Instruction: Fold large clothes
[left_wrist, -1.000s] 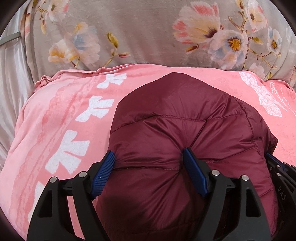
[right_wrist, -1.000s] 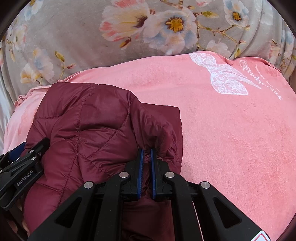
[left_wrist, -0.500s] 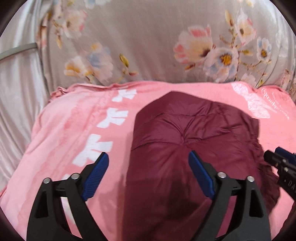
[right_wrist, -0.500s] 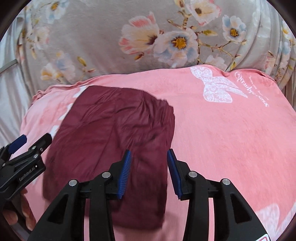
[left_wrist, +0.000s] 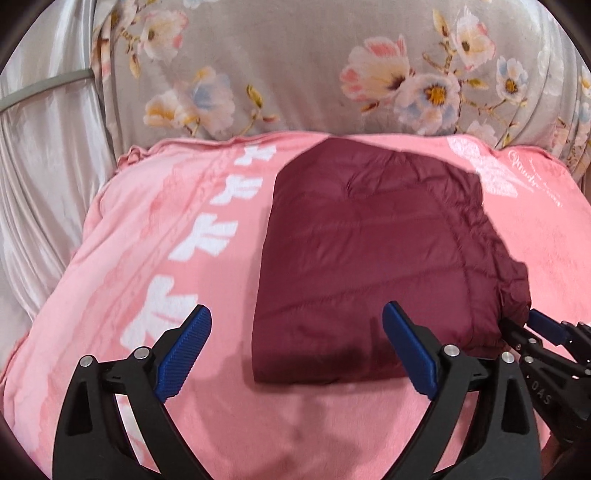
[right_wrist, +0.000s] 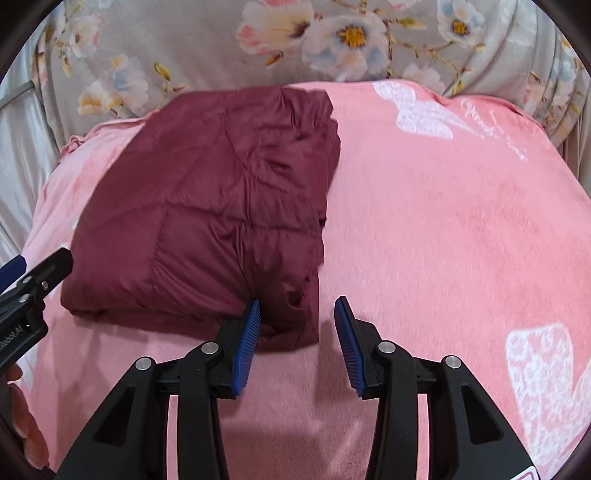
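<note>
Your left gripper (left_wrist: 295, 350) and right gripper (right_wrist: 297, 343) have just been opening; both spread, nothing pinched. The folded, quilted maroon jacket (left_wrist: 369, 258) lies at 12 o'clock. Bare plush pink blanket (right_wrist: 461, 229) lies at 3 o'clock.

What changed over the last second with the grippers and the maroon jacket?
Both grippers let go: the right gripper, earlier pinching the maroon puffer jacket, and the left gripper have just been opening and drew back, nothing between them. The jacket stays folded on the pink blanket.
</note>
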